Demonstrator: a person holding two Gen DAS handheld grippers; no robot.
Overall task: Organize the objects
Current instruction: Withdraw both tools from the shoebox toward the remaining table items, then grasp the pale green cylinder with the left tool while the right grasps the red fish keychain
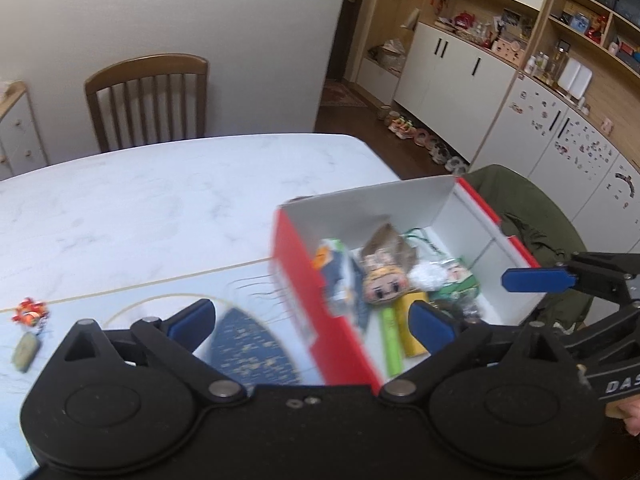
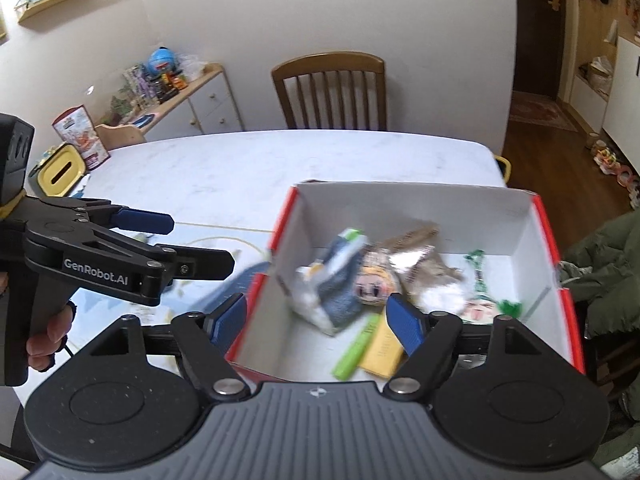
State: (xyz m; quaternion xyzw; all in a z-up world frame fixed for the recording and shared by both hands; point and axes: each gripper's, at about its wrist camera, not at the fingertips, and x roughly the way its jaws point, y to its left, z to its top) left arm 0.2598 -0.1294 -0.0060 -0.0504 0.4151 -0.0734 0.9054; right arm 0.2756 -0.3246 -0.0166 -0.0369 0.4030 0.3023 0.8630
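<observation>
A red box (image 1: 304, 300) with a white inside stands on the table and holds a small doll (image 1: 386, 282), a green tube (image 1: 394, 344), a yellow pack (image 1: 412, 340) and a blue-white packet (image 1: 340, 276). My left gripper (image 1: 312, 322) is open and straddles the box's left wall. Further right, one blue finger (image 1: 536, 280) of the right gripper reaches over the box. In the right wrist view my right gripper (image 2: 316, 320) is open over the near left corner of the box (image 2: 552, 240), above the tube (image 2: 354, 350). The left gripper (image 2: 192, 242) hangs open at the left.
A keychain with a red bow (image 1: 28, 328) lies on the light blue mat (image 1: 132, 292) left of the box. A wooden chair (image 2: 330, 92) stands at the table's far side. A green jacket (image 1: 532, 216) hangs right of the box. A yellow-lidded bin (image 2: 62, 172) sits past the table's left edge.
</observation>
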